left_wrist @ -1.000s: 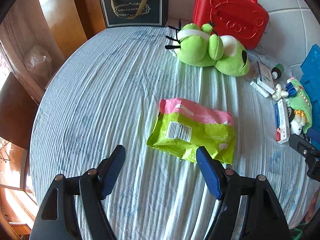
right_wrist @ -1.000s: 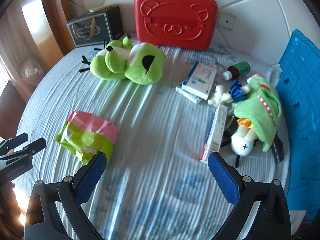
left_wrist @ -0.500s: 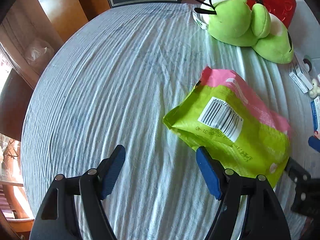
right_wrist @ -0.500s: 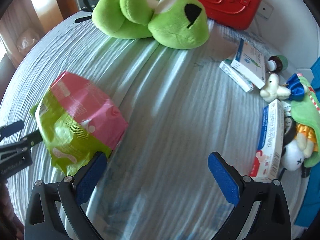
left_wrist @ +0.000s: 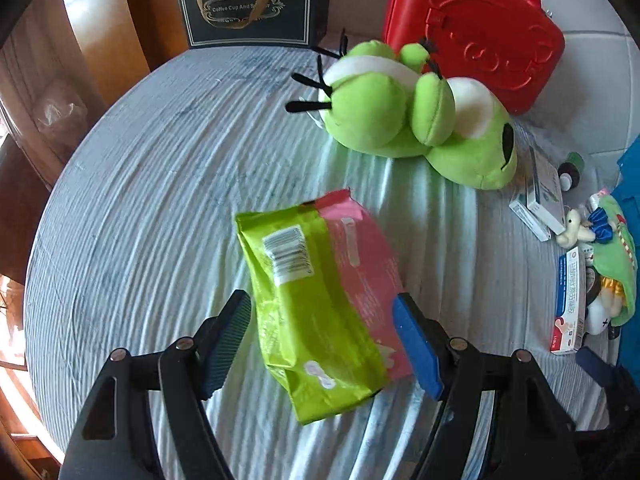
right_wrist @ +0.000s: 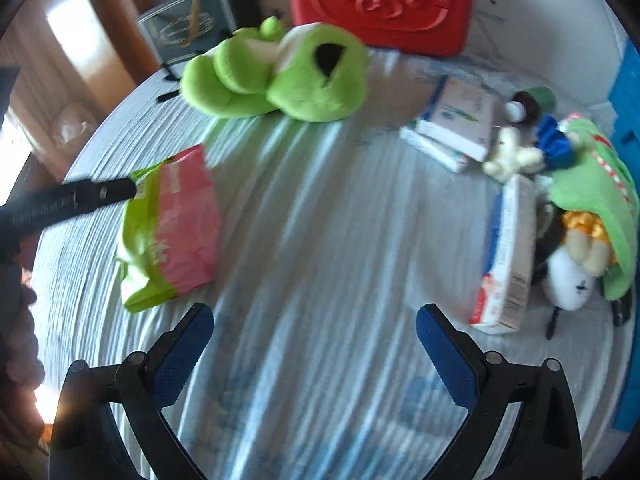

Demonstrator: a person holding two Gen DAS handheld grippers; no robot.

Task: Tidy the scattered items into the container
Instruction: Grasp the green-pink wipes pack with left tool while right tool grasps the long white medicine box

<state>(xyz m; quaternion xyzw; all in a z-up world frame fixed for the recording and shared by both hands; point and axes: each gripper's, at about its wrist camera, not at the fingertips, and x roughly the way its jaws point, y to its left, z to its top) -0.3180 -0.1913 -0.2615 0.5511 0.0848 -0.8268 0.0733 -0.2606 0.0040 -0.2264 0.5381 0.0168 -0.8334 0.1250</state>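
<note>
Nearest the left wrist camera, the left gripper (left_wrist: 322,344) has its jaws spread wide around the green and pink packet (left_wrist: 320,300), which lies between the two blue pads on the pale striped bedsheet (left_wrist: 160,200); the right pad sits against the packet's pink edge while the left pad stands clear of the green side, so nothing is clamped. The packet lies with its barcode label facing up and its lower green corner reaching toward the camera. The right gripper (right_wrist: 314,340) also stands wide open, over bare sheet with nothing between its pads, and its view is smeared by blur. In that view the packet lies off to the left, with one black finger of the left gripper laid at its upper edge. To the right lies a long white box (right_wrist: 506,256) on its side, just beside a green-clad doll (right_wrist: 592,208) and a small cream toy (right_wrist: 512,156) with a blue bow. Further back sit two stacked white cartons (right_wrist: 456,120) and a small dark bottle (right_wrist: 528,104). Beyond the packet rests a green plush frog (left_wrist: 416,120), and behind it, touching or nearly so, the red case (left_wrist: 476,32) stands closed on edge (its handle uppermost). A dark gift bag (left_wrist: 250,6) stands at the far left edge, and a blue crate wall (right_wrist: 624,128) shows at the right edge.
</note>
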